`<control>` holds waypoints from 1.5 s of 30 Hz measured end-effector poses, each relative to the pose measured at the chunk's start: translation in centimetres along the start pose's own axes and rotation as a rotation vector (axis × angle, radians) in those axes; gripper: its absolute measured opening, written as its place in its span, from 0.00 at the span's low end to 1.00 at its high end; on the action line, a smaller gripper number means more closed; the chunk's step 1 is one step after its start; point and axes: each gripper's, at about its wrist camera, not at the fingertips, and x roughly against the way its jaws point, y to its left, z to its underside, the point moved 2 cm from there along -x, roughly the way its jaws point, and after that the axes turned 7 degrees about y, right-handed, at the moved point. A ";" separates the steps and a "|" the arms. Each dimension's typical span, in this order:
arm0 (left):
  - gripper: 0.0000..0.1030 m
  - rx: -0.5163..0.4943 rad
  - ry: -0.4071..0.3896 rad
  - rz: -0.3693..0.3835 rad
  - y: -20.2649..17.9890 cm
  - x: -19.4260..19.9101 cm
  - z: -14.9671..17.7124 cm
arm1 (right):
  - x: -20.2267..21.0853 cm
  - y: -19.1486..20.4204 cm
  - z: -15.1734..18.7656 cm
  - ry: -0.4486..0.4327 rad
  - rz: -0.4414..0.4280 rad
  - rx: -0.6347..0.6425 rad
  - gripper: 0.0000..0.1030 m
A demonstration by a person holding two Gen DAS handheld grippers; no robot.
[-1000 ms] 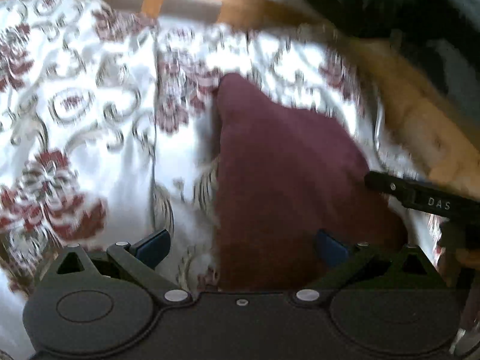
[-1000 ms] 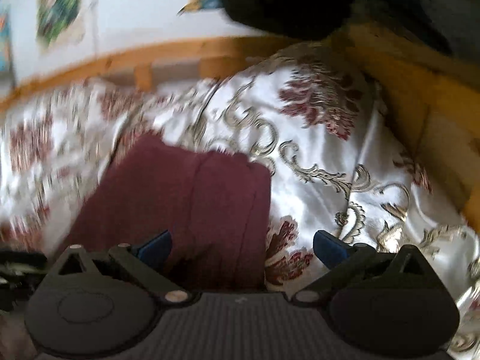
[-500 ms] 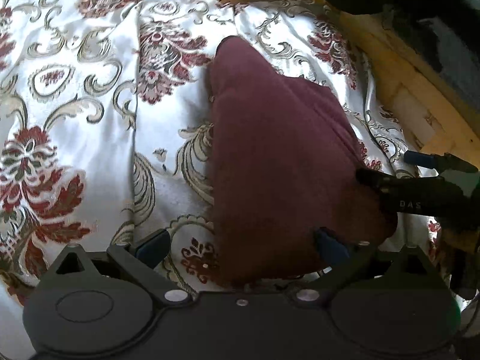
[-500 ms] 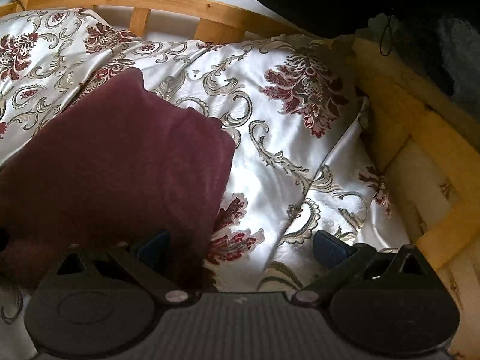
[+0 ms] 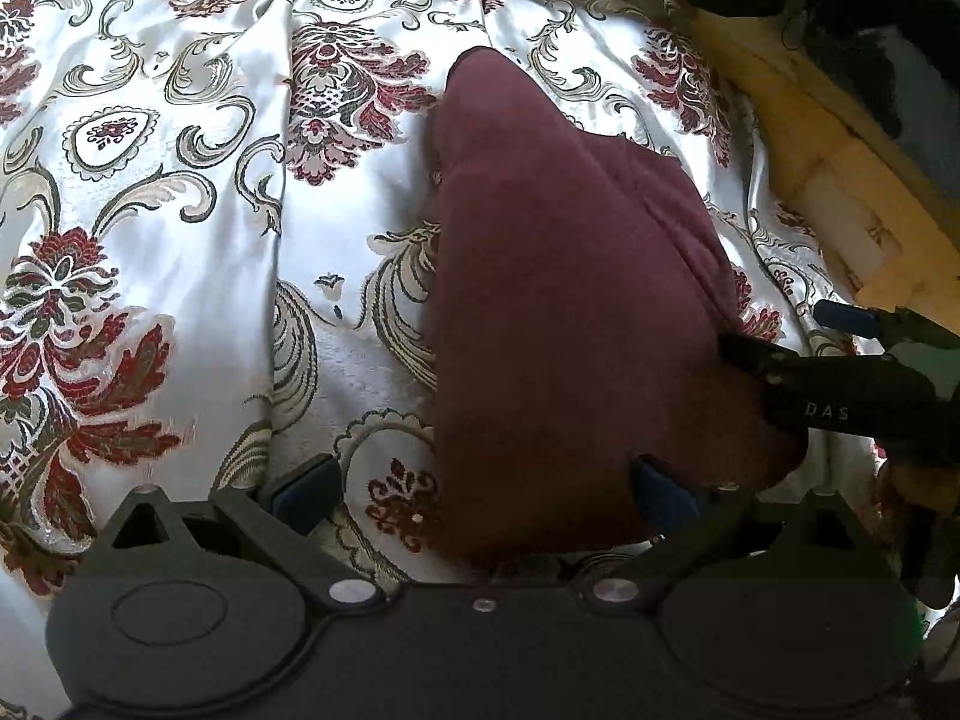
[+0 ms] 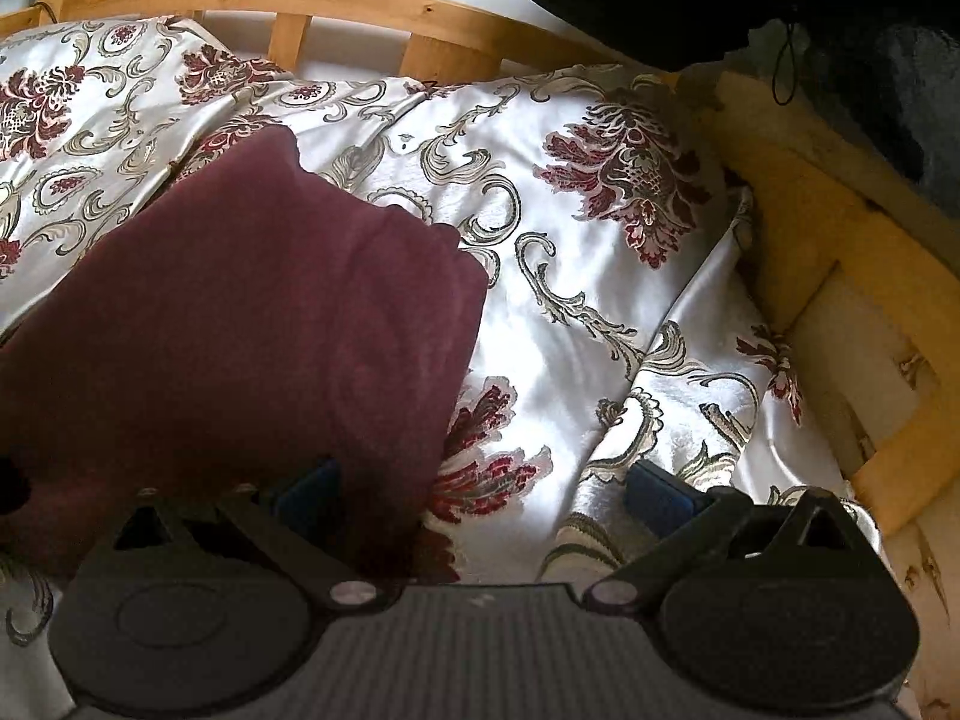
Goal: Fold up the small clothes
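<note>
Only left view shows right tool [image 5: 798, 336], beside maroon garment [image 5: 570, 312]

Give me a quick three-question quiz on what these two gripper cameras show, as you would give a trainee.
1. True or false: the maroon garment lies on a patterned satin bedspread.
2. In the left wrist view, which gripper reaches in from the right edge toward the garment: A) the left gripper, B) the right gripper, C) neither?
3. Fill in: behind the bedspread stands a slatted frame made of ____.

Key
1. True.
2. B; its dark finger lies at the garment's right edge, and both grippers stand open.
3. Wood.
</note>
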 end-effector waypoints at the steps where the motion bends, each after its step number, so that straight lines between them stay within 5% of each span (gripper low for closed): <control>1: 0.99 0.000 0.000 0.000 0.0 0.0 0.0 | 0.0 0.0 0.0 0.001 -0.001 -0.001 1.00; 16: 0.99 0.003 0.003 0.011 0.1 0.0 0.1 | -0.1 0.3 0.0 0.005 -0.007 -0.006 1.00; 19: 0.95 0.007 -0.009 0.115 0.4 0.7 -0.6 | 0.0 0.3 0.1 0.005 -0.011 -0.006 1.00; 22: 0.98 -0.011 -0.107 0.219 0.5 2.4 -2.5 | 0.0 0.3 0.1 0.005 -0.013 -0.010 1.00; 30: 0.99 -0.128 -0.215 0.105 0.6 0.1 -10.7 | -0.1 0.0 0.2 -0.001 -0.025 -0.025 1.00; 35: 0.99 -0.100 -0.175 0.012 2.2 -3.8 -14.4 | -0.2 -0.2 0.4 -0.008 -0.043 -0.036 1.00; 39: 1.00 -0.001 -0.054 -0.014 4.4 -7.1 -14.7 | -0.1 -0.2 0.5 -0.012 -0.048 -0.044 1.00; 45: 1.00 -0.016 -0.105 -0.012 4.8 -7.4 -13.8 | -0.1 -0.2 0.4 -0.012 -0.049 -0.043 1.00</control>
